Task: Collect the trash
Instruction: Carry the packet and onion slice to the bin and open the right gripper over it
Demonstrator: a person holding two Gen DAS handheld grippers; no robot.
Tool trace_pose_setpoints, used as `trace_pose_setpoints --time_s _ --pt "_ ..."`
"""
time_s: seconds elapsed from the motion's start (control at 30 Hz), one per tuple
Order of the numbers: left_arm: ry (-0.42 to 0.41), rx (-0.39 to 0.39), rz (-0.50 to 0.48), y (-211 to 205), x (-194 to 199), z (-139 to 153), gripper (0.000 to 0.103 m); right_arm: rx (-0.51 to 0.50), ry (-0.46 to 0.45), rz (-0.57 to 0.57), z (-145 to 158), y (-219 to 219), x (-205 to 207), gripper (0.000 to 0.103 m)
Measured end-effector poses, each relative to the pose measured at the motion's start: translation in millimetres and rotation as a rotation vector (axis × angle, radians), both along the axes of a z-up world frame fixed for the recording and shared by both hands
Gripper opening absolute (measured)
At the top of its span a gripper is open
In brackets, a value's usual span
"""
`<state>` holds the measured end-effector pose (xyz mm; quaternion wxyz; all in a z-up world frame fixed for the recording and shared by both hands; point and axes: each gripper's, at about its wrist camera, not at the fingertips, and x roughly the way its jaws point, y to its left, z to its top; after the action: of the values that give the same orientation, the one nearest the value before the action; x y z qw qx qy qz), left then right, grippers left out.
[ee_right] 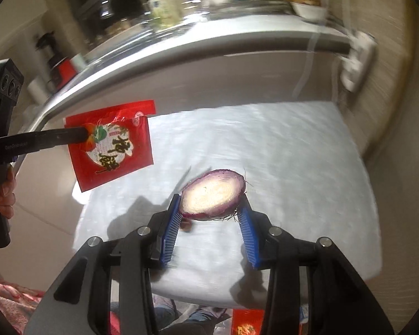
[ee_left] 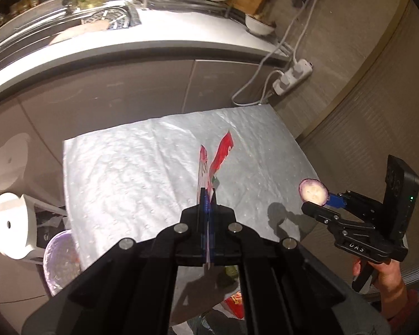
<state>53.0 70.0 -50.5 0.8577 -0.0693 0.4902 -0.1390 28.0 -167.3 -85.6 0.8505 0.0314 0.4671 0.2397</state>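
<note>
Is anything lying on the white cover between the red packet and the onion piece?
No. In the right wrist view, only bare white cover shows between the red packet and the onion piece.

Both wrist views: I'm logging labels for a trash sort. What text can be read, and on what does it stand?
"DAS": on the right gripper body, in the left wrist view.
"GenRobot.ai": on the left gripper finger; small, partly uncertain.
Large Chinese characters on the red snack wrapper: visible, but I cannot transcribe them surely; its small print is blurred.
The onion end piece bears none.
</note>
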Motion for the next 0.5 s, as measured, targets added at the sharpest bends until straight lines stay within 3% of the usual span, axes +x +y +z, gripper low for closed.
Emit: trace_pose_setpoints --time_s 0.27,0.5 --pt "-0.012 0.022 0.193 104.2 -55.7 12.7 0.000 0.070 -0.002 0.241 23.2 126.0 -14.7 0.041" --pt "-0.006 0.037 0.304 177.2 -98.7 11.1 0.000 0.058 0.000 0.382 34.6 216.0 -46.3 0.041"
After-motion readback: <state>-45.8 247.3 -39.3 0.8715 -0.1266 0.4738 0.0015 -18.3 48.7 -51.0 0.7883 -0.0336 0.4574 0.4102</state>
